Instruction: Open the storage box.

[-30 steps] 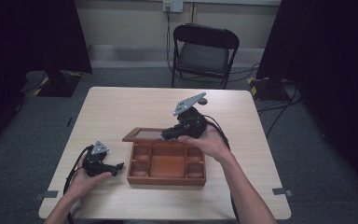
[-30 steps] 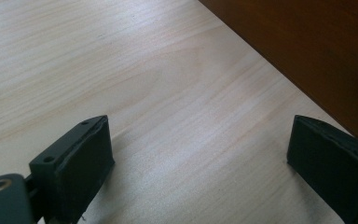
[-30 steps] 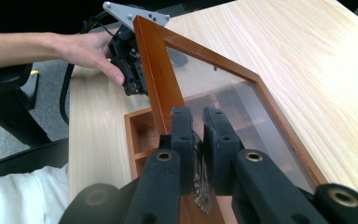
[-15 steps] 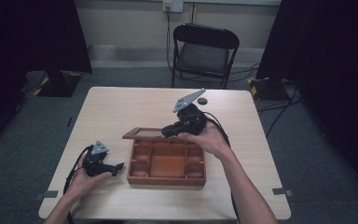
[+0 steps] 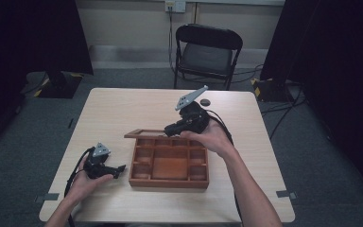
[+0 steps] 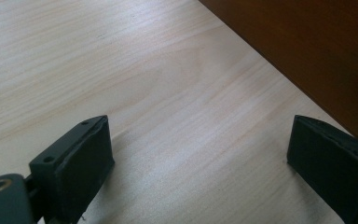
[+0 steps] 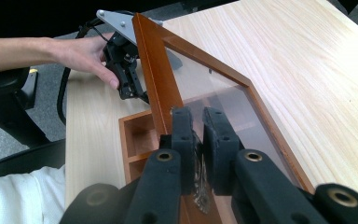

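Landmark for all places: wooden box.

1. Table: pale wood-grain top, bearing the wooden box near its front middle.

2. Folding chair: dark, on the floor well beyond the box, past the table's far edge.

3. Wooden box: reddish-brown, open, split into several compartments with 1 wide compartment in the middle; flat on the table; compartments bare as far as visible from above.

4. Lid: wooden frame with a clear pane, joined along the box's far edge, raised and tilted back. Seen from above as a thin brown strip at the box's far left corner. Frame edge pinched between the right gripper's pads.

5. Right gripper: black, grey 3-cornered plate on top, held in the right hand just above the box's far edge. Jaws clamped tight on the lid's frame, pads pressing either side of it in the right gripper view.

6. Left gripper: black, small grey plate on top, in the left hand, resting on the table just left of the box's front left corner, tips pointing at the box wall. Jaws spread wide with nothing between them, bare tabletop under the gap in the left gripper view, box side just beyond.

7. Small dark round object: on the table well beyond the box, near the far edge; kind not discernible.
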`<state>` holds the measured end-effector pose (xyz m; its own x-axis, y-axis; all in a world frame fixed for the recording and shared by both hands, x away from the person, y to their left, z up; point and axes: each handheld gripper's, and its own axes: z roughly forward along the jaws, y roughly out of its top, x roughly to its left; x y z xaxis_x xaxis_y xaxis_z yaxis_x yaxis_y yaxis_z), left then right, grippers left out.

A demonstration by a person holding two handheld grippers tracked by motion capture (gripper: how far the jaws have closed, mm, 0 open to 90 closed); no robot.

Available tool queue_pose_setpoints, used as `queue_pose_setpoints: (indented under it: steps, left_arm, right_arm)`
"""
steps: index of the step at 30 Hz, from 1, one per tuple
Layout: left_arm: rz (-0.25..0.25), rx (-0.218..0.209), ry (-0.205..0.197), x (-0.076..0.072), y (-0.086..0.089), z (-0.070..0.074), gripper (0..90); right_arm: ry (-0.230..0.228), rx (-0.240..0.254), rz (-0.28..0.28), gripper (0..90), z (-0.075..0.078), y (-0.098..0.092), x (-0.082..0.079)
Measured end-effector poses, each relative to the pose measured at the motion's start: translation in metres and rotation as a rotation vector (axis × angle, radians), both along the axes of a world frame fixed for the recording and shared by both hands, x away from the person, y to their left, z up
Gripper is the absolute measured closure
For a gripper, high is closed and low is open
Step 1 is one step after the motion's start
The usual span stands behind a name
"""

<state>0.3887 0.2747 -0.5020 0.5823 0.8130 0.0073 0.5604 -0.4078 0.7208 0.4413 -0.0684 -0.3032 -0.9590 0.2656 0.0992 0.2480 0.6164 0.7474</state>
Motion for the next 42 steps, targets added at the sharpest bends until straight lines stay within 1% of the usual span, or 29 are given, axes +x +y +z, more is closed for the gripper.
queue_pose_setpoints:
  steps: [18, 42]
  left_arm:
    - [0.001, -0.003, 0.000, 0.0000, -0.0001, -0.0001, 5.9]
    - [-0.001, -0.003, 0.000, 0.0002, 0.0000, -0.0001, 5.9]
  right_arm:
    - [0.003, 0.003, 0.000, 83.7, -0.0003, -0.0002, 0.0002]
    - [-0.004, -0.006, 0.001, 83.8, 0.0006, 0.0006, 0.0001]
